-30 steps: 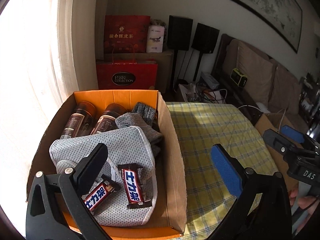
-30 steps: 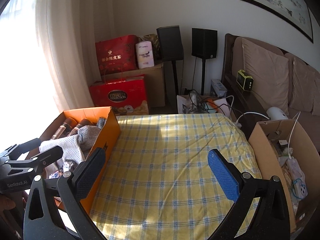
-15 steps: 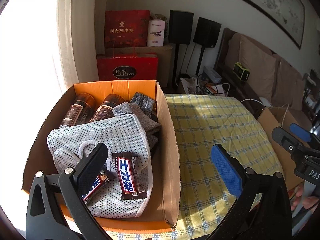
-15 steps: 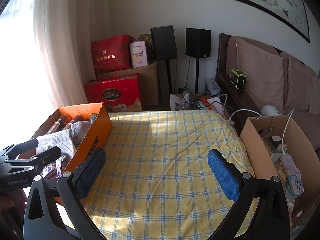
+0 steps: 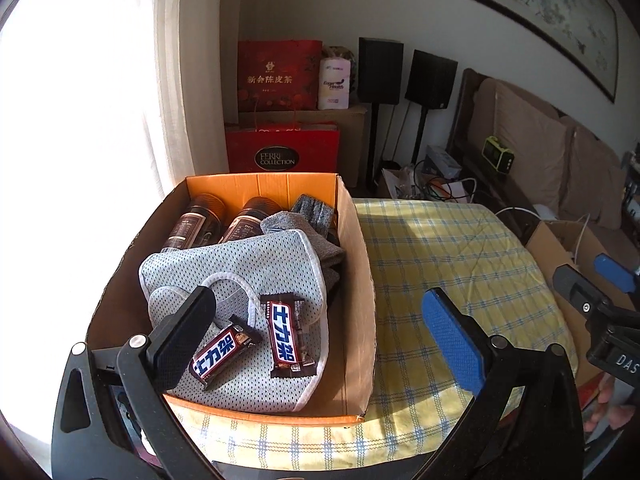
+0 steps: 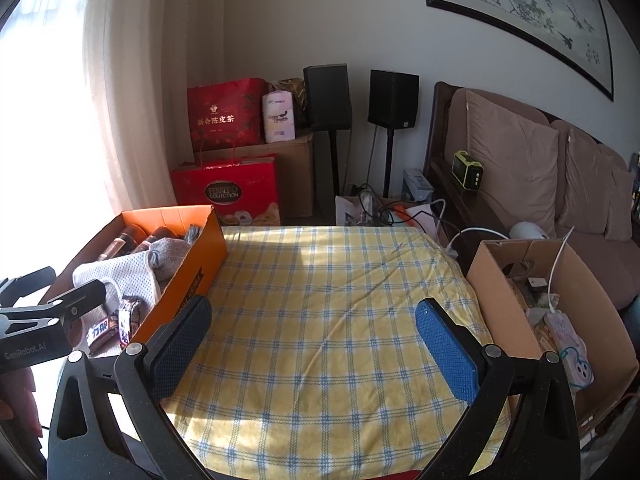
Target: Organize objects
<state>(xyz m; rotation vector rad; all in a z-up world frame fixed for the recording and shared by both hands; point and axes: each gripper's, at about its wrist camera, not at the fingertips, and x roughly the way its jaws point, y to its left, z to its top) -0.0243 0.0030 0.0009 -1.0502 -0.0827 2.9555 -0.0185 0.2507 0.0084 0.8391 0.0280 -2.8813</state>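
Observation:
An orange cardboard box stands at the left of the yellow checked table. It holds two dark bottles, grey socks, a grey mesh garment and two chocolate bars lying on the garment. My left gripper is open and empty, above the box's near end. My right gripper is open and empty above the bare cloth; the box shows at its left.
A brown carton of cables and a power strip stands off the table's right edge. Red gift bags, speakers and a sofa lie behind. A bright curtained window fills the left.
Both grippers have drawn back and up from the table. The box and its contents look smaller and farther. Both stay open and empty.

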